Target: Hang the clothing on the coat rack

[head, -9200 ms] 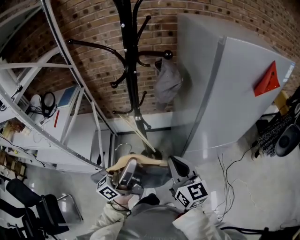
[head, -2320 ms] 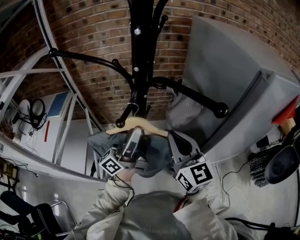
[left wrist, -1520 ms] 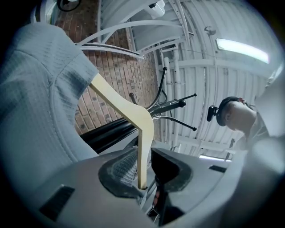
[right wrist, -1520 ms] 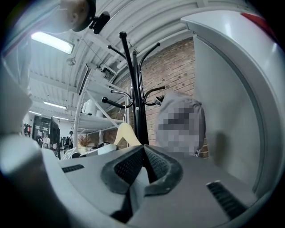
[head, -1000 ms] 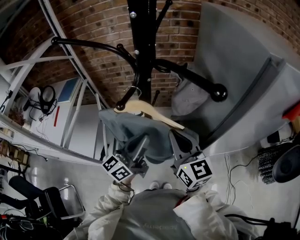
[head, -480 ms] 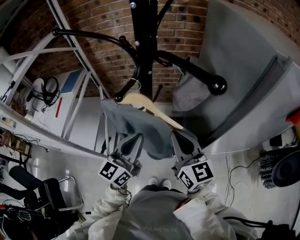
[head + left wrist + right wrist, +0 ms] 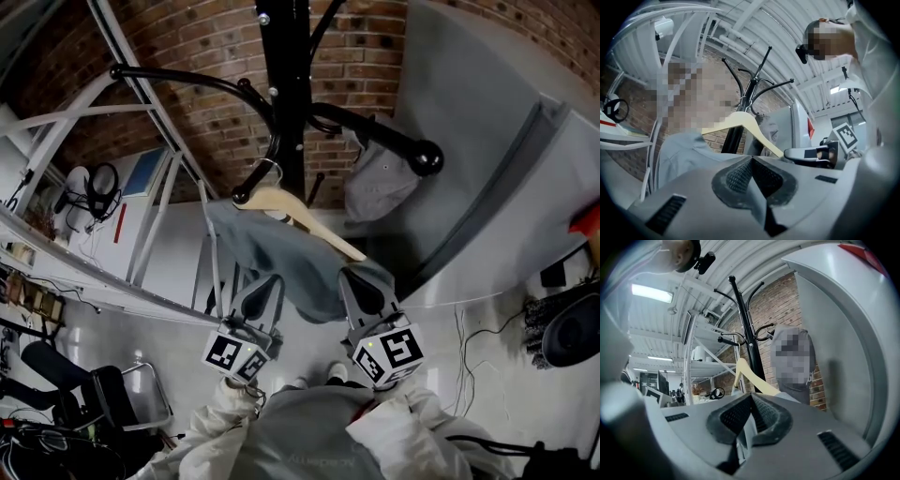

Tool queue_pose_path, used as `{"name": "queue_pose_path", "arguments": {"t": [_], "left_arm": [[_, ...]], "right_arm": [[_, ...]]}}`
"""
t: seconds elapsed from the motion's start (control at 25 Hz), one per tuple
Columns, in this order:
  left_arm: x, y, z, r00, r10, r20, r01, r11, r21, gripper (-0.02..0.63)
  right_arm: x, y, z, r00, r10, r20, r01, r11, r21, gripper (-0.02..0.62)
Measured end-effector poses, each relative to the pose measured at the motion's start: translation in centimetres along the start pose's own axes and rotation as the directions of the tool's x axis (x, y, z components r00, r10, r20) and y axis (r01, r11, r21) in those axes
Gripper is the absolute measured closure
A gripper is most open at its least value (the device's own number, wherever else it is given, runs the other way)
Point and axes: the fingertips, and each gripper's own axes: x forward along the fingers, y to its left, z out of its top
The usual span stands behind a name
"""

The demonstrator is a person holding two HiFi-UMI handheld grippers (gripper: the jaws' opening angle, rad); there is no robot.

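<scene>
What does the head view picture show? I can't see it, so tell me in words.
A grey-blue shirt hangs on a wooden hanger hooked on a black coat rack by a brick wall. Below it, the left gripper is shut and empty, and the right gripper pinches the shirt's edge.

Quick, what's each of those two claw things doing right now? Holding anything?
Left gripper: closed, fingers together, holding nothing.
Right gripper: closed on a fold of the grey shirt.

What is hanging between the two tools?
A grey shirt on a wooden hanger hangs between the left tool and the right tool. The head view shows it.
</scene>
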Motion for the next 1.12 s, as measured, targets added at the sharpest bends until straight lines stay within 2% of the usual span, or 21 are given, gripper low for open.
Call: {"name": "queue_pose_path", "arguments": {"t": [0.4,0.6,0.96,1.12], "left_arm": [[-3.2,1.7,0.3,0.999,-0.037,0.006,0.037,0.999,-0.005,0.597],[-5.4,2.6,1.5,0.998,-0.055,0.018,0.054,0.998,0.016,0.597],[-11.1,3.8,1.6,1.0,0.017,-0.021,-0.013,0.986,0.168,0.597],[-12.7,3.6,0.8,0.996,0.047,-0.071,-0.033,0.984,0.178,0.598]], "right_arm": [[0.4,4.3,-0.9,0.999,-0.044,-0.004,0.044,0.999,-0.02,0.571],[0.4,7.0,-0.9,0.996,-0.085,0.006,0.085,0.996,-0.035,0.571],[-1.2,12.3,-3.1,0.987,-0.161,-0.008,0.16,0.986,-0.049,0.571],[-2.3,13.4,-3.4,0.981,-0.194,-0.021,0.192,0.978,-0.086,0.571]]}}
